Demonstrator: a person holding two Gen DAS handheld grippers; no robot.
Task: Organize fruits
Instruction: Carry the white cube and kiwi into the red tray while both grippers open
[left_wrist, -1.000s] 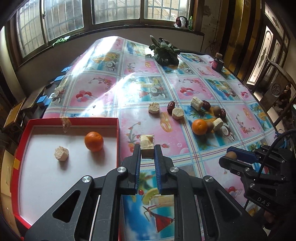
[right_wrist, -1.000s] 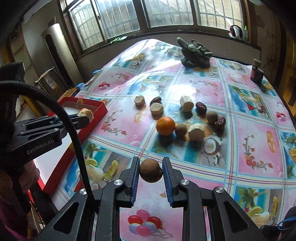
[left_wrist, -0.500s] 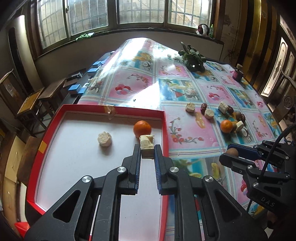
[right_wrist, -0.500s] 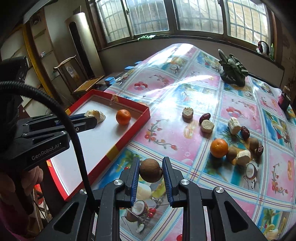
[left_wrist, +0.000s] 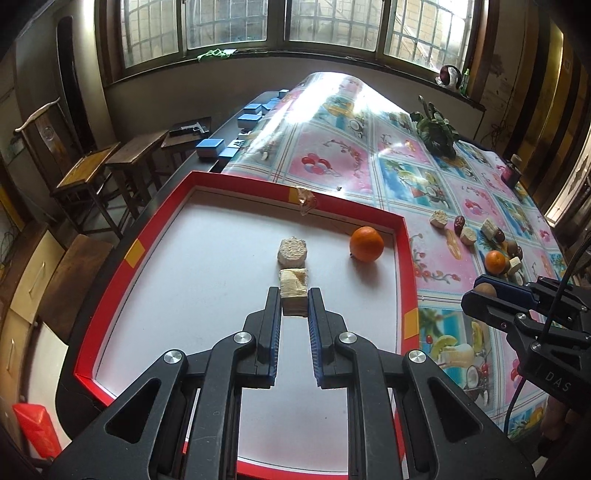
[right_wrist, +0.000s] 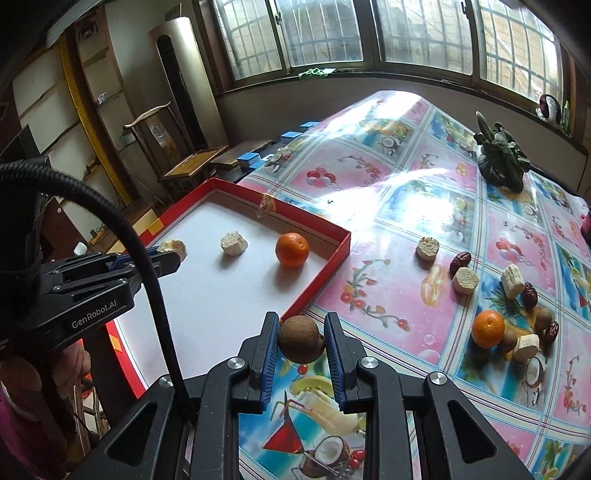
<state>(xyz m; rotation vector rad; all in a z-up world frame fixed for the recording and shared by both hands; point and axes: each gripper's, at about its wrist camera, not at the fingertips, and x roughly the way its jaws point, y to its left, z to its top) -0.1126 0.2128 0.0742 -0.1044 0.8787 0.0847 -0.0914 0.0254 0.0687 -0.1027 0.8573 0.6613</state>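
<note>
My left gripper (left_wrist: 294, 300) is shut on a pale corn-cob piece (left_wrist: 294, 291) and holds it over the white floor of the red-rimmed tray (left_wrist: 402, 236), just in front of another cob piece (left_wrist: 292, 252). An orange (left_wrist: 366, 243) lies in the tray's far right corner. My right gripper (right_wrist: 301, 341) is shut on a brown round fruit (right_wrist: 302, 343), above the tablecloth beside the tray's right wall (right_wrist: 321, 273). The left gripper also shows in the right wrist view (right_wrist: 171, 254). More cob pieces, dates, brown fruits and an orange (right_wrist: 488, 328) lie on the cloth.
A dark leafy vegetable (right_wrist: 500, 157) lies at the table's far end. A dark jar (left_wrist: 511, 173) stands at the far right. Blue boxes (left_wrist: 209, 147) and wooden chairs (left_wrist: 85, 173) stand left of the table. A tape scrap (left_wrist: 306, 197) sticks up on the tray's far rim.
Both grippers have moved left with their loads. The left one went from above the tablecloth to over the tray, close to the cob piece there. The right one came up to the tray's edge.
</note>
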